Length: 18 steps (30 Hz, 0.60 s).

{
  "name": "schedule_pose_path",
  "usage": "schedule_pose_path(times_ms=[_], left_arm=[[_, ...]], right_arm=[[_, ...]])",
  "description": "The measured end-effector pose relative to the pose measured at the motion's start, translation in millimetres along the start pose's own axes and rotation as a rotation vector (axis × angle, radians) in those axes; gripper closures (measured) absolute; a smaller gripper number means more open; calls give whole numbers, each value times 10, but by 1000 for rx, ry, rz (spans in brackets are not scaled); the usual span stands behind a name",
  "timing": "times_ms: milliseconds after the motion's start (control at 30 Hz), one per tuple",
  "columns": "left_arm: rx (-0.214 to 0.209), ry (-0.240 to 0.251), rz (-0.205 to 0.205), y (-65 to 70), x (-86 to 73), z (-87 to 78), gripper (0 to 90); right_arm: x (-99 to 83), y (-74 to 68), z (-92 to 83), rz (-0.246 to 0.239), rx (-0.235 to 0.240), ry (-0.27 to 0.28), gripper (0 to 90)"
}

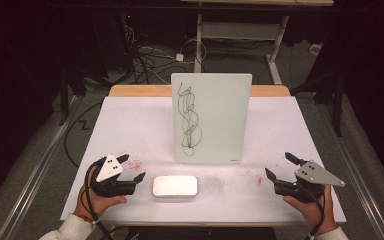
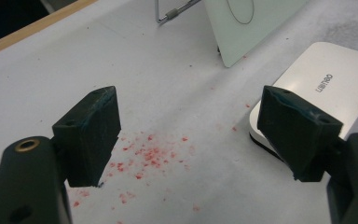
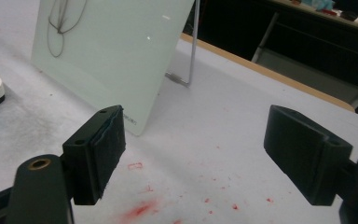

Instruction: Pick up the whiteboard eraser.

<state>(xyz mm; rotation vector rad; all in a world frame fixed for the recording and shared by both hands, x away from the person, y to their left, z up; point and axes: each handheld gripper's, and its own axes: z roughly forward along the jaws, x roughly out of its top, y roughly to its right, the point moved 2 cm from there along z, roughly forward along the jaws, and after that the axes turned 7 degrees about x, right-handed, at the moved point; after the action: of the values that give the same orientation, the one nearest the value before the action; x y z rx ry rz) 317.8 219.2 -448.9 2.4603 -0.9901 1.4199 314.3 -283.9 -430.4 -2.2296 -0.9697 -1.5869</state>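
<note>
left gripper (image 1: 132, 168) jaws apart, empty | right gripper (image 1: 280, 167) same | upright white scribbled glass board (image 1: 210, 118) at 12 o'clock, could tip if bumped | flat white rounded eraser block (image 1: 175, 186) might skid

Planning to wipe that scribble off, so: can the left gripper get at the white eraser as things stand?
Probably yes. The left gripper sits just beside the white eraser with its jaws open, and the patch of table between them carries only red specks. The whiteboard stands behind, out of the way.

Scribbled whiteboard (image 1: 211, 118) stands upright; white eraser (image 1: 175, 186) lies before it.
</note>
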Motion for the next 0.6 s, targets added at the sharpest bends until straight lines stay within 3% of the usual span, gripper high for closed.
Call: schedule_pose_path(times_ms=[233, 333, 367, 400, 433, 500, 600], left_arm=[[-17, 4, 15, -13, 25, -55, 206], [-33, -13, 48, -21, 57, -90, 198], [-48, -15, 50, -29, 75, -101, 198], [-98, -48, 53, -35, 117, -97, 166], [-98, -48, 53, -35, 117, -97, 164], [-149, -83, 110, 16, 201, -74, 176], [-187, -109, 139, 55, 275, -25, 176]], right_arm=[[6, -14, 31, -7, 27, -22, 207], [12, -26, 51, -10, 46, -25, 205], [12, -26, 51, -10, 46, -25, 205], [0, -46, 76, -18, 55, -41, 206], [-8, -55, 88, -20, 60, -47, 205], [-19, -70, 109, -20, 71, -57, 205], [-24, -78, 128, -23, 79, -67, 205]])
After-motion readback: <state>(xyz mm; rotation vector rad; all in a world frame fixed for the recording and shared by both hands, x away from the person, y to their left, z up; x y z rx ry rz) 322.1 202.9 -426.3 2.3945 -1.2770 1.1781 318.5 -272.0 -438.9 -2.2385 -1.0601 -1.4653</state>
